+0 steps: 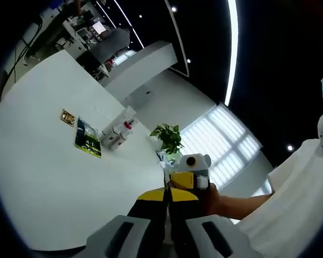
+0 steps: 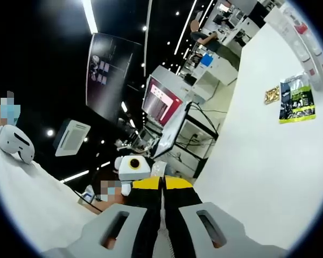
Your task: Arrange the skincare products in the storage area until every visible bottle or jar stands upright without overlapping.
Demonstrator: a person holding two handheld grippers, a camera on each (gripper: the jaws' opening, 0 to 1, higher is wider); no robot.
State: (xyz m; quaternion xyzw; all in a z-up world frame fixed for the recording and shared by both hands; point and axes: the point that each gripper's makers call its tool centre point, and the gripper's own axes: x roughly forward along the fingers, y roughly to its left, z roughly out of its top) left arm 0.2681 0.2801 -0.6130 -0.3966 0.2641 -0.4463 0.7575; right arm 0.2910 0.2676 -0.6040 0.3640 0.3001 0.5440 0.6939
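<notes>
Green packet (image 1: 88, 138) print unreadable on white table (image 1: 48, 177); both hand-held grippers' jaws together.

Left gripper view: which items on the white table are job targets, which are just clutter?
Job:
- white bottles with red caps
- left gripper, jaws together, holding nothing

Lying about:
- green packet
- small gold packet
- potted plant

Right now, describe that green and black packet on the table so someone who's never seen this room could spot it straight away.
Find the big white table. The green and black packet lies flat on it, between a small gold packet and a cluster of white bottles. It is the only dark green thing lying on the tabletop.
</notes>
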